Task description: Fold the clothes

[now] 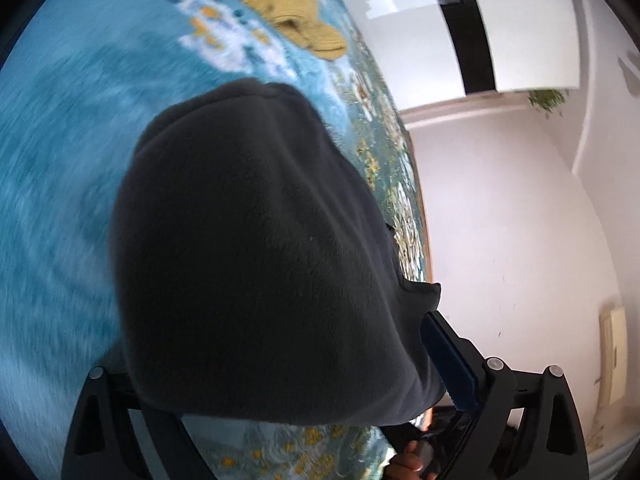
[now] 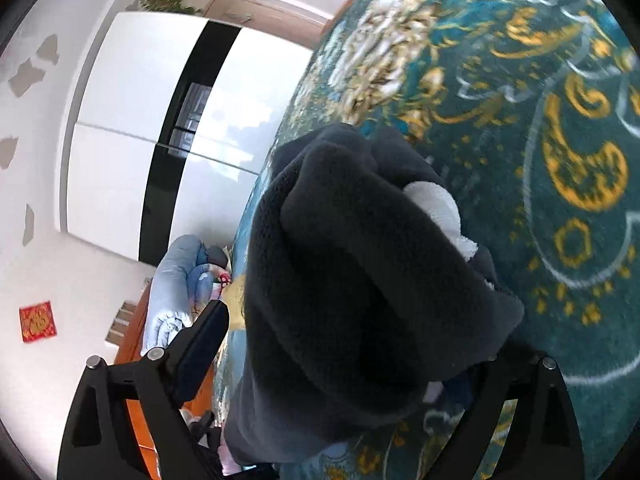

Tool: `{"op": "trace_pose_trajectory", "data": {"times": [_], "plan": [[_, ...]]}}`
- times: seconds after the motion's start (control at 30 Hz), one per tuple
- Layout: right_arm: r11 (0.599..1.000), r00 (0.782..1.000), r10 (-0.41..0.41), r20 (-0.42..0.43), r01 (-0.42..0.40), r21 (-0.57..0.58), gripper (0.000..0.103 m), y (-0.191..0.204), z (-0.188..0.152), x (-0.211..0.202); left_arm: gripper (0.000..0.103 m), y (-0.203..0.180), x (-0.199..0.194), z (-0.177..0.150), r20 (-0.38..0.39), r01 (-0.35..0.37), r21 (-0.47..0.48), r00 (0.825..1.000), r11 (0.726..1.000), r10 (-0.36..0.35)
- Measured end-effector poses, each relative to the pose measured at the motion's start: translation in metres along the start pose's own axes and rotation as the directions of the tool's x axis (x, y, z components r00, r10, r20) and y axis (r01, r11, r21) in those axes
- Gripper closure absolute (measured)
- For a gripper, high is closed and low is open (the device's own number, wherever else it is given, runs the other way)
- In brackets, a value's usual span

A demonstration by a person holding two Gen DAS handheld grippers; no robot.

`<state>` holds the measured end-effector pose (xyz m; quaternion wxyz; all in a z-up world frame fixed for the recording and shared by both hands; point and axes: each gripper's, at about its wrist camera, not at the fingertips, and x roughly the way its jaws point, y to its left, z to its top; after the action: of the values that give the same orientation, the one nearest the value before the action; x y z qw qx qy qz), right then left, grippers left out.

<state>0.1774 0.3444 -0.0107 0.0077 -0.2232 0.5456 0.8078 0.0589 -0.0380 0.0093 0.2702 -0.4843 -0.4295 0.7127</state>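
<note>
A dark grey fleece garment point(image 1: 260, 248) hangs in front of my left gripper point(image 1: 288, 364) and covers the gap between its fingers; only the right blue pad point(image 1: 448, 364) shows. In the right wrist view the same dark fleece point(image 2: 352, 280), with a white lining patch point(image 2: 438, 208), drapes over my right gripper point(image 2: 352, 344); its left finger point(image 2: 200, 344) is bare and its right finger is buried in cloth. Both grippers appear to be holding the garment above the blue patterned bedspread point(image 1: 60, 200).
A mustard knitted garment point(image 1: 288, 8) lies farther off on the bedspread. A white wardrobe with a black strip point(image 2: 160, 132) stands beside the bed. Folded light-blue bedding point(image 2: 176, 292) lies at the bed's end. White wall point(image 1: 512, 220) on the right.
</note>
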Motion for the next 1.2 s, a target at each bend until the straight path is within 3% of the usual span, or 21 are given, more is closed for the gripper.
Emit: {"op": "trace_pose_trajectory", "data": {"times": [0.23,0.3,0.43,0.53,0.7,0.83,1.0,1.13,1.2], "plan": [[0.999,0.999,0.036,-0.018,-0.037,-0.008,0.010,-0.003,0.011,0.006,0.007,0.003,0.002,0.014,0.032,0.015,0.006,0.999,1.000,-0.015],[1.000,0.999,0.025,-0.021,-0.026,-0.014,0.020,-0.005,0.006,0.001,0.010,0.004,-0.002,0.015,0.039,0.008,0.004,0.999,1.000,-0.008],[1.000,0.999,0.007,-0.036,-0.007,-0.002,0.037,-0.007,0.006,-0.003,0.030,-0.004,-0.002,0.024,0.030,-0.109,0.066,0.994,0.992,0.108],[1.000,0.999,0.006,-0.052,-0.007,-0.019,0.047,0.000,0.011,-0.003,0.047,-0.017,-0.007,0.028,0.035,-0.131,0.103,0.991,0.986,0.128],[0.997,0.997,0.025,-0.066,-0.030,-0.074,0.058,0.025,0.030,-0.005,0.056,-0.076,-0.008,0.041,0.073,-0.164,0.298,0.986,0.940,0.150],[0.995,0.996,0.068,-0.055,-0.072,-0.065,0.061,0.046,0.068,-0.005,0.059,-0.149,0.010,0.061,0.102,-0.129,0.452,0.990,0.883,0.093],[0.985,0.994,0.101,0.036,-0.095,-0.144,0.062,0.078,0.133,-0.027,0.060,-0.252,0.054,0.072,0.100,-0.016,0.645,0.993,0.764,-0.064],[0.961,0.975,0.128,0.181,-0.077,-0.267,0.062,0.097,0.195,-0.071,0.059,-0.292,0.115,0.082,0.015,0.109,0.673,0.987,0.732,-0.161],[0.953,0.967,0.121,0.226,-0.049,-0.300,0.061,0.092,0.221,-0.083,0.059,-0.282,0.169,0.084,-0.049,0.125,0.624,0.991,0.771,-0.121]]}}
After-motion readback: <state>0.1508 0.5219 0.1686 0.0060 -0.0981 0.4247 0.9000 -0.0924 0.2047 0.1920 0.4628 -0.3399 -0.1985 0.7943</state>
